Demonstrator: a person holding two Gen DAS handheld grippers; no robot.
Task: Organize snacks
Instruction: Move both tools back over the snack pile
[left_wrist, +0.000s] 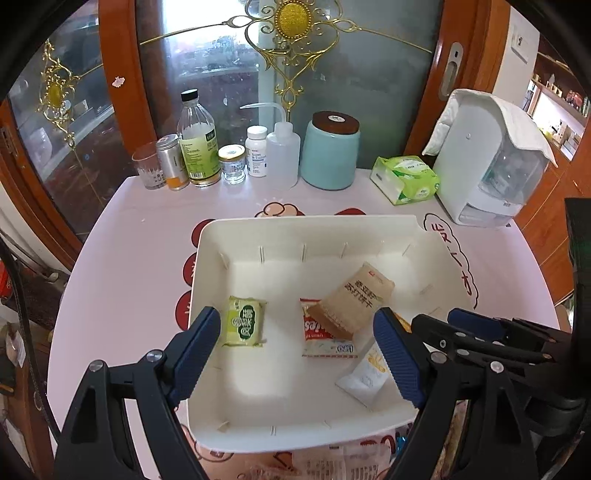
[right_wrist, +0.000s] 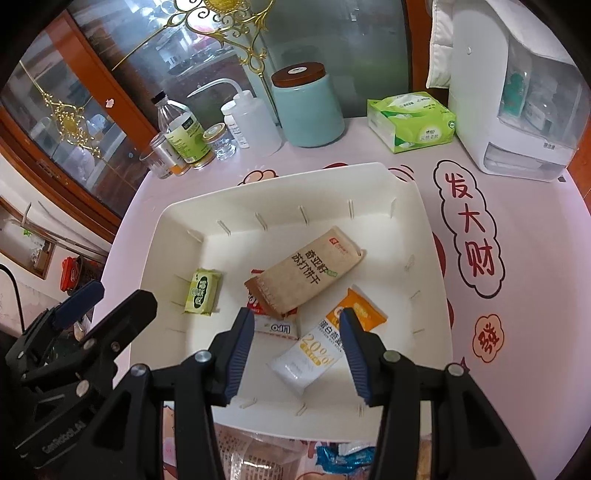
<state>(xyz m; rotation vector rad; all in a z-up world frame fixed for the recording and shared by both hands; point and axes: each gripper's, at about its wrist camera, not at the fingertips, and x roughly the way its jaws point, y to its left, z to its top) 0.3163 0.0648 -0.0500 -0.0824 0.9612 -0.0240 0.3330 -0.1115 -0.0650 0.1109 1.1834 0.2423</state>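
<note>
Both my grippers, left gripper (left_wrist: 299, 354) and right gripper (right_wrist: 295, 354), hang released and empty over the white bin (right_wrist: 436, 258). White-orange packet (right_wrist: 325, 347) lies near its front edge; dropping lower could shove the brown cracker pack (right_wrist: 306, 269).

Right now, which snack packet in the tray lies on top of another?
The brown cracker packet: its lower end overlaps the red-and-white packet. The green one and the white-orange one lie alone.

Left hand-held gripper (left_wrist: 297, 339) agape; right hand-held gripper (right_wrist: 297, 332) part-open, empty.
</note>
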